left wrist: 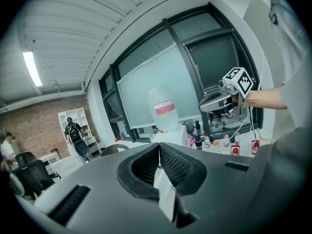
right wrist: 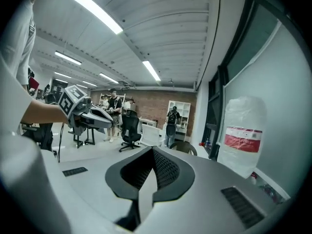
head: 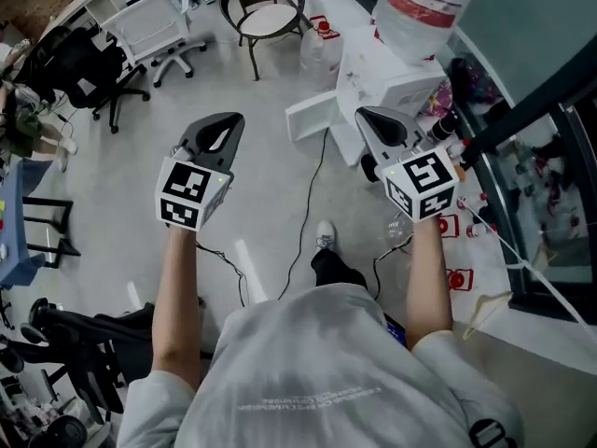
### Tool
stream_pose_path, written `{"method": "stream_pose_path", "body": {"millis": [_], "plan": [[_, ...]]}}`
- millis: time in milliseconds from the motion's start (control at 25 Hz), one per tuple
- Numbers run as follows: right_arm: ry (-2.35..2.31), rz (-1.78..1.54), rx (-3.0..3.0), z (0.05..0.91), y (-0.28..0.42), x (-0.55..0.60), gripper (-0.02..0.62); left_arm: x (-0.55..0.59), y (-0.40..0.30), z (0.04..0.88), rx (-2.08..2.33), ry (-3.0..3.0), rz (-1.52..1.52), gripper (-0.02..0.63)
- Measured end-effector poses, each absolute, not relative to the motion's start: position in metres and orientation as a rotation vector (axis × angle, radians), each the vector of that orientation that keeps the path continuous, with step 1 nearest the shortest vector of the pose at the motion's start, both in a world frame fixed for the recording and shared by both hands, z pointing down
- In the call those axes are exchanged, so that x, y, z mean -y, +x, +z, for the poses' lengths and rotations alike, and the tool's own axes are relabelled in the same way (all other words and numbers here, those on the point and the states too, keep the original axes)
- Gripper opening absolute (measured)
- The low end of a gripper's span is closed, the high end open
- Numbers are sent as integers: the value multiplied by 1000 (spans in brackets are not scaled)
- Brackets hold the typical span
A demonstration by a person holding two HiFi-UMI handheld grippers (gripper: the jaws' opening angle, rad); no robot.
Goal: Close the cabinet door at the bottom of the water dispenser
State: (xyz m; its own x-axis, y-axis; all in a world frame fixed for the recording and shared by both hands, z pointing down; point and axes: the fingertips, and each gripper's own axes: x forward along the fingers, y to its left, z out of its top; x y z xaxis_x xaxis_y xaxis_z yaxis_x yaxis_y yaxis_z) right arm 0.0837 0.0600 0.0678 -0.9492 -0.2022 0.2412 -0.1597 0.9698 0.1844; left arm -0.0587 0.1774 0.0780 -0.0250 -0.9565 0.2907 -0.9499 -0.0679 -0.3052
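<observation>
The white water dispenser point(head: 396, 80) stands ahead on the right, with a large clear bottle point(head: 424, 6) on top. Its bottom cabinet door point(head: 312, 117) hangs open, swung out to the left. Both grippers are held in the air, apart from the door. My left gripper point(head: 227, 119) is shut and empty, left of the door. My right gripper point(head: 368, 112) is shut and empty, over the dispenser's near side. In the left gripper view the jaws point(left wrist: 159, 146) meet, with the bottle point(left wrist: 164, 113) beyond them. The right gripper view shows closed jaws point(right wrist: 153, 149) and the bottle point(right wrist: 243, 135) at the right.
A black cable point(head: 312, 203) runs across the floor from the dispenser toward my feet. A round stool point(head: 264, 12) and office chairs point(head: 84, 63) stand farther off. Small bottles point(head: 446, 131) and red cans point(head: 459, 278) line the window side at the right.
</observation>
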Motion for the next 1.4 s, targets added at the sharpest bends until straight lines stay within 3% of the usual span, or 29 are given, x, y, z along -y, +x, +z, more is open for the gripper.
{"method": "stream_pose_path", "body": {"millis": [360,760,1080,1400], "plan": [[142,-175,2875,89,19,81,23,-34,-122,84,-2238,-2134,-692,20],[144,-142,2798,153,-54,142,23,42,-219,138,-2315,-2181,-676,20],[438,-65,2678,228,-106,192,24,119,-288,227,-2085,-2424,-688,20],[693,62,2554,335,-140,237,25,195,-338,374,-2011,-2711,-570,23]]}}
